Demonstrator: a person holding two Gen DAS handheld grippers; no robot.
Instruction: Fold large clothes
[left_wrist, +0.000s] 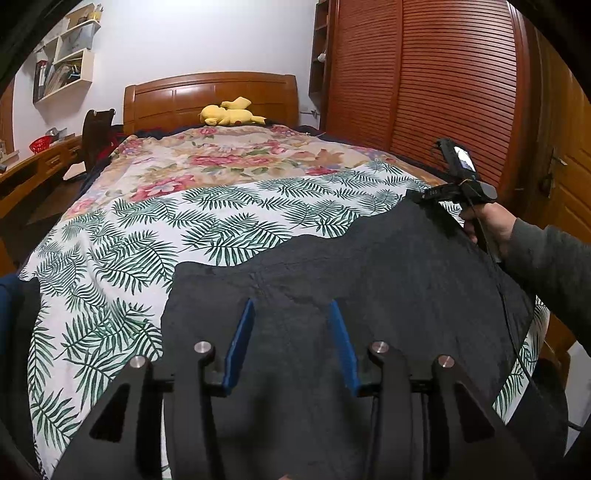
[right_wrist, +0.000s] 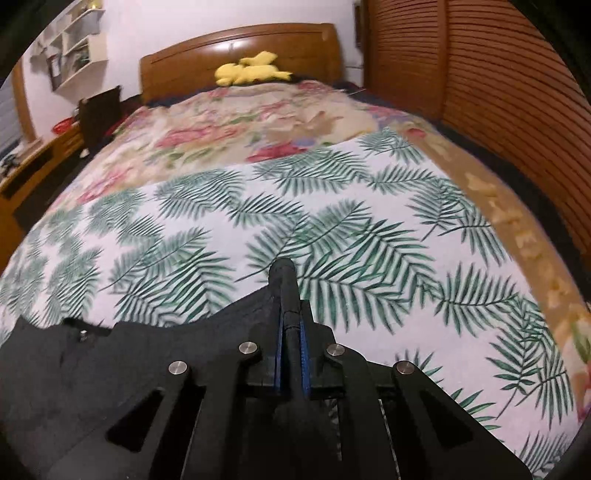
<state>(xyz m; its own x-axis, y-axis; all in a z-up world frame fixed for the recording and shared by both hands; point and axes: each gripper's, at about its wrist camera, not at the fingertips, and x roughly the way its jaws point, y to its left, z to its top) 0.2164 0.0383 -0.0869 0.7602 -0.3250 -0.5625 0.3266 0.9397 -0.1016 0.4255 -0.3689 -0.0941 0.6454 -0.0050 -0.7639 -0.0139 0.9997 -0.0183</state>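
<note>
A dark garment is spread over the near end of a bed, on a leaf-print sheet that lies across a flowered blanket. The left gripper is held just above the garment with its 2 blue pads standing partly apart; nothing is gripped between them, and whether the tips touch the cloth cannot be told. In the right wrist view the right gripper is seen closed on a pinched-up fold at the garment's far edge, the cloth rising in a peak between the pads. In the left wrist view the same gripper is seen at the garment's far right corner, held by a hand in a grey sleeve.

As for containers, white wall shelves hold books and small items that are too small and distorted to name, and a red basket stands on a wooden desk; its contents cannot be made out. A yellow plush toy lies against the wooden headboard, beside a slatted wardrobe.

The near part of the garment is hidden behind the gripper bodies in both views, so its full outline cannot be seen. The right wrist view is blurred, most at the edges. A small metal stud shows on the cloth at its left
</note>
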